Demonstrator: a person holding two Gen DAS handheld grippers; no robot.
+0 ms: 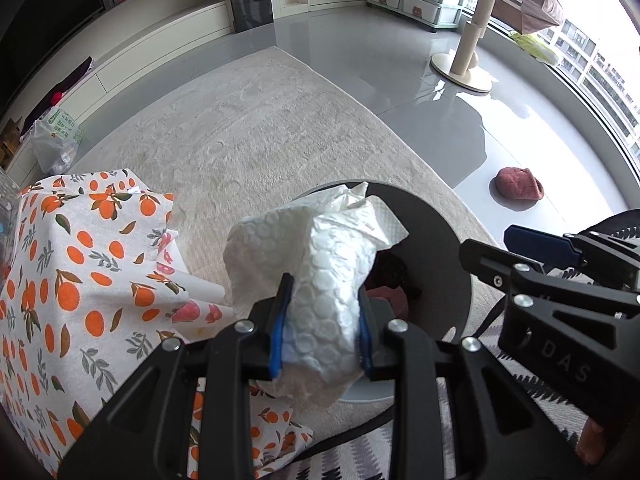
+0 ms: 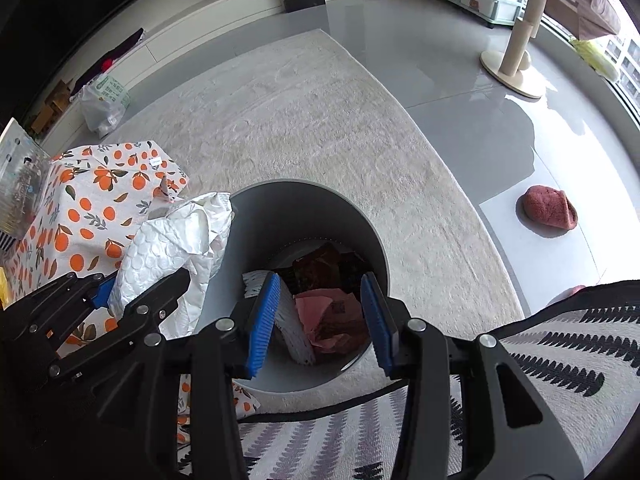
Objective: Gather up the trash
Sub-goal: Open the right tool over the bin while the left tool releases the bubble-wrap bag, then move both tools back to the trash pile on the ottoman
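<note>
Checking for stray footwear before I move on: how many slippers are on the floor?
1. A reddish slipper lies on the grey floor beyond the rug's edge, right of the bin. Its pair isn't visible; it may be outside the views.

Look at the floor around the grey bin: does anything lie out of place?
Yes. A single dark red fluffy slipper lies alone on the glossy grey floor, off the cream rug and with no partner in view. A filled clear plastic bag also slumps on the floor by the low white cabinet.
</note>
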